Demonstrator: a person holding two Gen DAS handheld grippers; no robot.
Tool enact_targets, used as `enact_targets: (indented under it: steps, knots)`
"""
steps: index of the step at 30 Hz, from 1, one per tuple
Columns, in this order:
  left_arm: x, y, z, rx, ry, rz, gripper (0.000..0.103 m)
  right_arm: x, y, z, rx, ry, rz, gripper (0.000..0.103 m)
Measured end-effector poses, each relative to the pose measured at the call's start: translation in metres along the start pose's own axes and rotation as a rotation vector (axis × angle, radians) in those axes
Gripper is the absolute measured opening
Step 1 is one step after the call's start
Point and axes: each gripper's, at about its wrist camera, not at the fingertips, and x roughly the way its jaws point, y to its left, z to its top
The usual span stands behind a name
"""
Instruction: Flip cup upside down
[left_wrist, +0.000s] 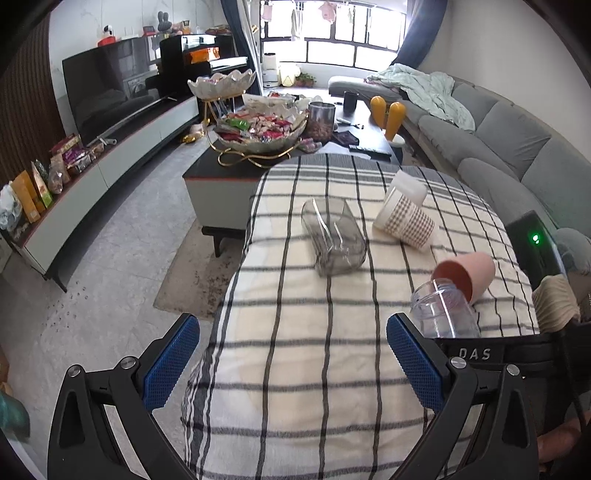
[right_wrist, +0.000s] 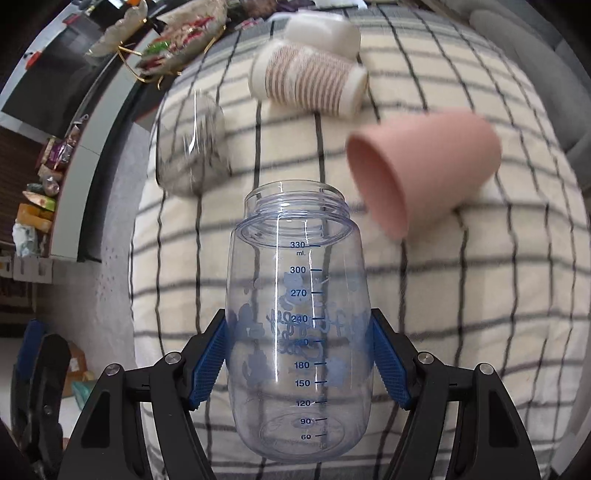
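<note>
The left gripper (left_wrist: 293, 354) fills the bottom of its frame: two black angular arms with cut-out triangular openings, each tipped by fingers (left_wrist: 171, 362) faced in blue pads with a fine mesh texture. Round silver screws sit at the arm joints. The right gripper (right_wrist: 299, 363) is built alike, black arms, blue textured fingers (right_wrist: 208, 363), silver screws. At the right of the left view, a black bar carries pale letters "DAS".

Clear glossy plastic bottle (right_wrist: 299, 332); matt pink cup (right_wrist: 424, 170); woven checked cloth (left_wrist: 314, 369).
</note>
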Motion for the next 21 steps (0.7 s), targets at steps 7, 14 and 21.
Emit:
enact_targets:
  steps: [7, 14, 21]
  knots:
    - [0.006, 0.013, -0.011, -0.022, 0.023, 0.012, 0.103, 0.019, 0.011, -0.009, 0.013, 0.028, 0.015, 0.072]
    - [0.008, 0.015, -0.014, -0.022, 0.021, 0.016, 0.103, 0.028, 0.008, -0.013, 0.022, -0.015, 0.010, 0.073]
    - [0.007, 0.009, -0.017, -0.009, 0.013, 0.018, 0.103, 0.018, 0.001, -0.017, 0.010, -0.062, 0.022, 0.085]
